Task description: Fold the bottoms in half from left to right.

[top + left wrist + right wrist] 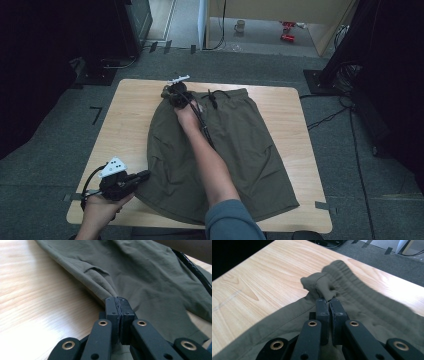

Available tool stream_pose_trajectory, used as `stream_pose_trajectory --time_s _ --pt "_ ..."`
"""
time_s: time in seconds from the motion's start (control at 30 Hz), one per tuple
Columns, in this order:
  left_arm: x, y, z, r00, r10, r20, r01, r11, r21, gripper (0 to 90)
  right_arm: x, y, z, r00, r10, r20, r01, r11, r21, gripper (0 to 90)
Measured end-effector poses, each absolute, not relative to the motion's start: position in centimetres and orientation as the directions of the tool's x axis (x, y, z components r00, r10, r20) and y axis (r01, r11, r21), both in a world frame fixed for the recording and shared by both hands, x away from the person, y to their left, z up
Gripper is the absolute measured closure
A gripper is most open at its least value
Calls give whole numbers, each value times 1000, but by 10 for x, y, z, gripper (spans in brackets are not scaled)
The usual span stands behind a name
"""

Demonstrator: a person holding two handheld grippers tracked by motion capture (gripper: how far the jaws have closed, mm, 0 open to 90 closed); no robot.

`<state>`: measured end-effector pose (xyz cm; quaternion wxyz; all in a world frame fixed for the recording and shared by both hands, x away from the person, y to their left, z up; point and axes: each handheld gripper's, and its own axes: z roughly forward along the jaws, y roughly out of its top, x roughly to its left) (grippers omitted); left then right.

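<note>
Nearest in the high view, at about 7 o'clock on the table (127, 95): left gripper (144, 174) in a hand at the near left corner, jaws pointing toward 3 o'clock and clamped on the near left hem of the olive shorts (235, 145). Seen along the jaws in the left gripper view: left gripper (119, 305) pressed tight together, a pinch of shorts (140, 272) fabric bunched between the pads, cloth drawn up in a ridge from the wood. Also there, at 2 o'clock, a black cable (193, 271) running across the fabric, plus a sliver of forearm along the top edge.

Farther off, near 12 o'clock on the table: right gripper (166, 91) at the end of an arm stretched across the shorts, grey sleeve at the near edge. Hard to read its jaws from above. Settled by the right gripper view: right gripper (329, 303) closed on the waistband corner of the shorts (362, 307), a folded lump of cloth standing up just past the pads, gathered elastic band running away toward 1 o'clock.

Spread flat mid-table otherwise, waistband and dark drawstring (214, 97) at the far edge, legs toward the near edge.

Underneath, pale wood grain with rounded corners. Around it, grey carpet with tape marks (96, 114). Dark curtains left and right, black stand bases and loose cables. Farthest back, a lit floor patch with a mug (240, 26) and red items (288, 31).
</note>
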<state>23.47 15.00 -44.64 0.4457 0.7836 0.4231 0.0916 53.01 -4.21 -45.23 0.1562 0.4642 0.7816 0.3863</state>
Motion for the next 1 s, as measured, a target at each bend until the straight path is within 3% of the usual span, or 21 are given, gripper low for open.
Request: stream_pose_trajectory --time_s 0.5,1.0 --pt "246 89 -423 720 666 -192 521 -337 784 900 522 -128 -425 -481 856 187 626 186 757 872" --pt "255 26 -414 802 576 -154 448 -411 794 900 512 -196 -418 -420 887 191 640 140 756 873"
